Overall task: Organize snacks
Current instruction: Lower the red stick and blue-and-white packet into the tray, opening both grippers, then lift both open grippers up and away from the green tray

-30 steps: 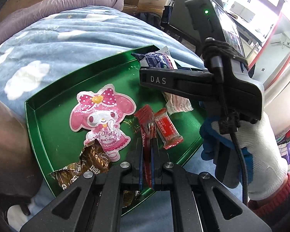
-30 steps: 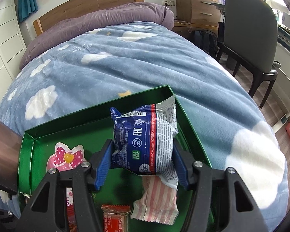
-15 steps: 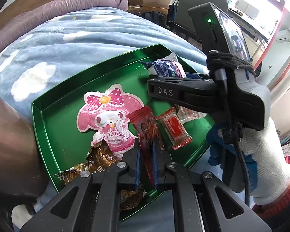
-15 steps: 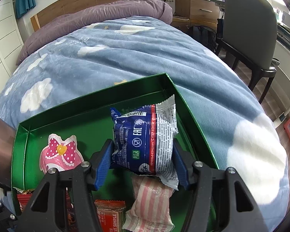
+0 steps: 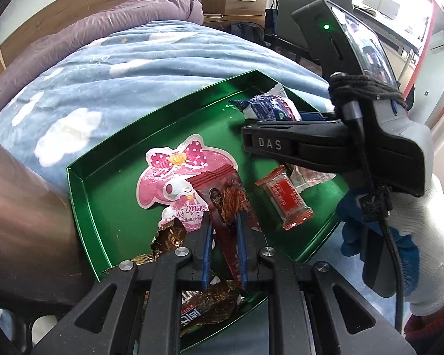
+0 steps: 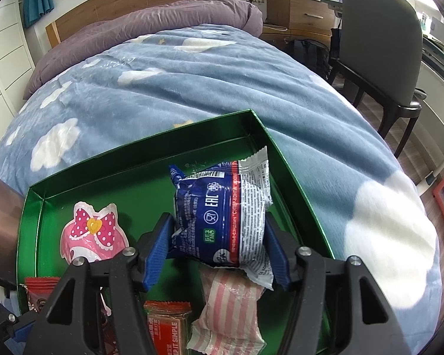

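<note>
Left gripper (image 5: 223,230) jaws opening, dark red snack packet (image 5: 226,204) between them, frame bottom centre. Right gripper (image 6: 219,238) pinching blue-white packet (image 6: 222,213) over green tray (image 6: 139,165). Only left view shows gloved hand (image 5: 411,242).

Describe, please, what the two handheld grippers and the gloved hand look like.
Each gripper, left gripper and right gripper, is black with silver screws and ribbed blue finger pads. The right one reads "DAS", has a green light and a black cable. The hand wears a white-and-blue glove with a red cuff.

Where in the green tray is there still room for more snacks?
The green tray is bare along its far wall, between the pink bow packet and the blue cookie pack. The near side is crowded with wrappers.
</note>
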Motion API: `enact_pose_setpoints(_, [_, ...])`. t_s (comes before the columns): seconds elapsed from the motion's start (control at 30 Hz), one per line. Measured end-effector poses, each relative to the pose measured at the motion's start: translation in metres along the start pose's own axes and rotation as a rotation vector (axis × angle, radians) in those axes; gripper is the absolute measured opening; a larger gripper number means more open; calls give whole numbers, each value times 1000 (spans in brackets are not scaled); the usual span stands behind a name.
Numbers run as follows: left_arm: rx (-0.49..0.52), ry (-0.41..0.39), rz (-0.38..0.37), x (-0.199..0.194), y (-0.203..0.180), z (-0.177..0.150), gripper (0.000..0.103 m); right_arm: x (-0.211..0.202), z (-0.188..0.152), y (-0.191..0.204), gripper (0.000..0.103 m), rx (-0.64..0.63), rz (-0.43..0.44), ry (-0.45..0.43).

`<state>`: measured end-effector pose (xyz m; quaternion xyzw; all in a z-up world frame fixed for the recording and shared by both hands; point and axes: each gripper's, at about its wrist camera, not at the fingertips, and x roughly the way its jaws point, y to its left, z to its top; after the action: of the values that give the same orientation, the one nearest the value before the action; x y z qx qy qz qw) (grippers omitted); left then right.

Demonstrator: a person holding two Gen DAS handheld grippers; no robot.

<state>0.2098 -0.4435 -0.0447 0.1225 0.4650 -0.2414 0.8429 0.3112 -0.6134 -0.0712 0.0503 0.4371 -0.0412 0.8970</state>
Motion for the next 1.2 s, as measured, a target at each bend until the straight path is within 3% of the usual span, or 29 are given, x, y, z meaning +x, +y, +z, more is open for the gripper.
enact_pose_setpoints(0.1, [5, -2, 7, 0, -1, 0, 15, -4, -2, -3, 102, 3, -1, -4])
enact_pose_setpoints(0.4, [-18, -31, 17, -6, 2, 3, 45, -12, 1, 0, 103, 1, -6, -8])
enact_pose_setpoints(0.53, [-29, -44, 18, -11, 4, 4, 51, -19, 3, 3, 103, 0, -6, -17])
enact_pose_setpoints(0.9, [-37, -97, 19, -43, 6, 8, 51, -68, 10, 8, 103, 3, -8, -87])
enact_pose_setpoints(1.2, [-36, -165, 13, -94, 5, 9, 52, -120, 10, 10, 103, 6, -28, -137])
